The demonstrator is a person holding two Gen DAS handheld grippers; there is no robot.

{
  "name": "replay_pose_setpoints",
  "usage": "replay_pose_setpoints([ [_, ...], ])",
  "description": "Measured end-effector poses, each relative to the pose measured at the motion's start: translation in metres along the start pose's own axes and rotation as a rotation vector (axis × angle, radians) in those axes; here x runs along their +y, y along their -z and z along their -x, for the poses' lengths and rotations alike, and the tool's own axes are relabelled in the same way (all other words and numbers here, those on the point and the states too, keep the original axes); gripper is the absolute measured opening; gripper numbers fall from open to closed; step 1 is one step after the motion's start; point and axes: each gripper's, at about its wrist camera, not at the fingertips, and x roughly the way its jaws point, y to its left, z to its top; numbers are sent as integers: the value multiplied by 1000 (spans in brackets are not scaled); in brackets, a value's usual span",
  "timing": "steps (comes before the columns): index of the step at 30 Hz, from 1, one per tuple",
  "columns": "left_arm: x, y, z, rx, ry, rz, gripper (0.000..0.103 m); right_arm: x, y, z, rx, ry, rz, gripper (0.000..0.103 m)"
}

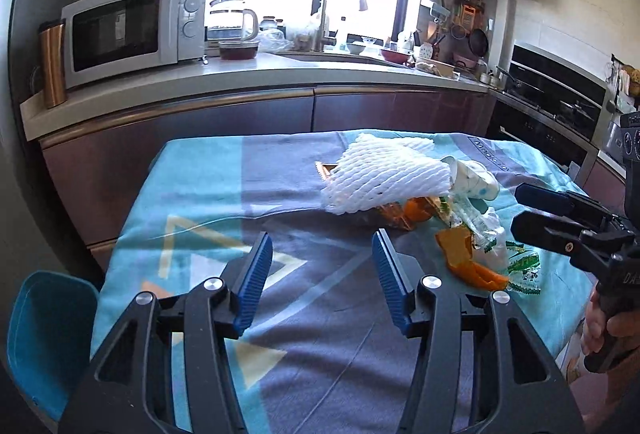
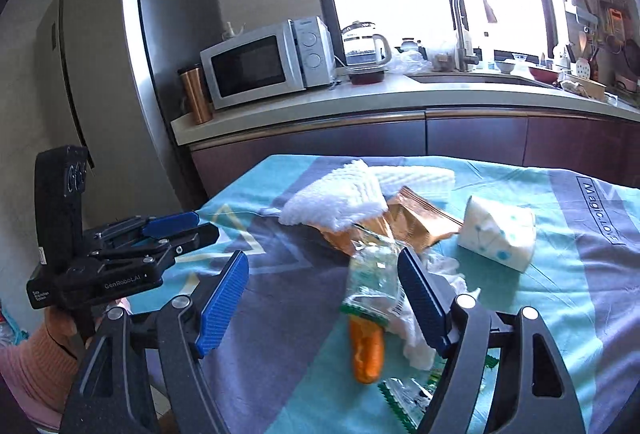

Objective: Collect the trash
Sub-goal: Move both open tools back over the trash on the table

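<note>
Trash heaped toward the far right of the table [image 1: 200,194], on a teal and grey cloth: white foam netting [image 1: 384,174] draped over a gold foil packet [image 2: 420,222], a folded patterned tissue pack [image 2: 498,238] just beside it, orange peel [image 1: 468,262] and crinkled clear wrappers with green print [image 2: 372,282] nearest the near edge. Left gripper [image 1: 322,274] hovering over bare cloth short of the heap, jaws parted, nothing between them. Right gripper [image 2: 324,298] over the near side of the pile, jaws wide, a clear wrapper and an orange piece lying in the gap but not pinched. All of it probably very light and yielding: netting springy and easy to crush, best taken at a free edge or corner; foil and clear film slick and crackly, likely to slide unless pinched across a fold or bunched seam; peel soft, liable to tear or slip; tissue pack squashy, best gripped across its narrow width.
</note>
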Motion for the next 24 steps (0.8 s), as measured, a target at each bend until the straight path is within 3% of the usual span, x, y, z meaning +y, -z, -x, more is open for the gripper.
replay_pose_setpoints([
  [13, -59, -24, -41, -1, -19, -189, 53, -11, 21, -21, 49, 53, 13, 74],
  [24, -65, -26, -66, 11, -13, -246, 51, -13, 25, -26, 62, 61, 27, 67],
])
